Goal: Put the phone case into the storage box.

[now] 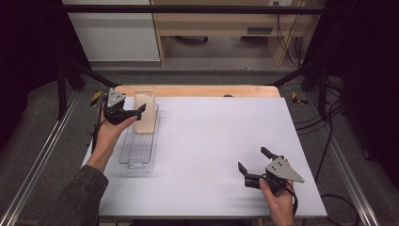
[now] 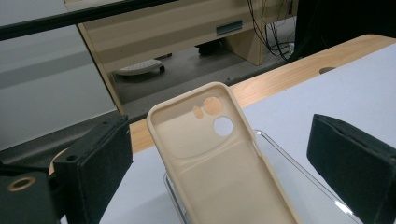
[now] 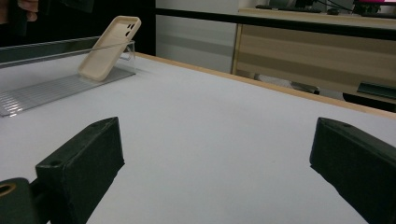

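A: What's in the clear tray (image 1: 139,153)?
B: 1 beige phone case (image 1: 145,112), tilted against its far end.
A: The tongs?
B: The left gripper (image 1: 134,113) straddles the case, jaws wide, gripping nothing. The right gripper (image 1: 253,165) gapes empty above the table (image 1: 211,136).

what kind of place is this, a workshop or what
Most likely a lab bench set up for recording handling work: a white table framed by metal rails, trailing cables on grey carpet, and wooden office desks behind. A phone case leans in a clear tray.
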### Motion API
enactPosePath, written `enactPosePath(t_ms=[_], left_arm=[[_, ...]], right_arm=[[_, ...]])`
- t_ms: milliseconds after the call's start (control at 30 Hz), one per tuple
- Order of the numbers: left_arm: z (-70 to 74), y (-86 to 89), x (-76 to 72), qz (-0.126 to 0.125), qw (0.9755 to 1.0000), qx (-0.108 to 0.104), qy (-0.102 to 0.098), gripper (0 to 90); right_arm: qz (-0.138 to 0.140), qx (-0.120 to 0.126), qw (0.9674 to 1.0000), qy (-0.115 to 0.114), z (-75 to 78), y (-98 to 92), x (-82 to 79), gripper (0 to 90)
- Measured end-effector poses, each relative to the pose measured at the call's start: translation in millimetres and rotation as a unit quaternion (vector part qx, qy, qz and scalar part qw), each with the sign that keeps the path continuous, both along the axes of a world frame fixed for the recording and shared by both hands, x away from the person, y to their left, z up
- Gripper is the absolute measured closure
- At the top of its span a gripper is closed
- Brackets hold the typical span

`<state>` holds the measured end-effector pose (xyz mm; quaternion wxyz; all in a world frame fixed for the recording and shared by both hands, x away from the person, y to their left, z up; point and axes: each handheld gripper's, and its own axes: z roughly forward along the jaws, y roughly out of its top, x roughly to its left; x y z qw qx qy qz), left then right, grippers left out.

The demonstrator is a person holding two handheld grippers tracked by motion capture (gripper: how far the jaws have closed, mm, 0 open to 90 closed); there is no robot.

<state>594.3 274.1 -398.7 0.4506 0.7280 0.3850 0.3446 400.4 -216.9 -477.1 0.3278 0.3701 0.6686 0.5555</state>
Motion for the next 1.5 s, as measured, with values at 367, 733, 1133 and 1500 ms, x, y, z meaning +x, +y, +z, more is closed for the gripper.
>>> enactPosePath(t_ms=[367,733,1133,1500], left_arm=[[0.8,0.7,-7.7,-0.008,0.9999,-0.008,-0.002,3.7],[2.5,1.1,-17.2,-0.017,0.9995,-0.024,-0.009,2.3],[4.6,-1.6,-28.2,-0.035,0.9988,-0.031,-0.017,2.3],[5.9,-1.9,-37.6,-0.049,0.9979,-0.035,-0.022,2.3]], right_arm=[[0.000,0.000,1.0000,-0.001,0.2,0.3,-0.3,2.8],[0.001,-0.001,1.0000,-0.001,0.2,1.0,-0.4,2.9],[0.002,-0.002,1.0000,-0.002,0.5,2.0,-0.8,2.9],[0.001,-0.002,1.0000,-0.003,0.8,1.9,-1.0,2.8]])
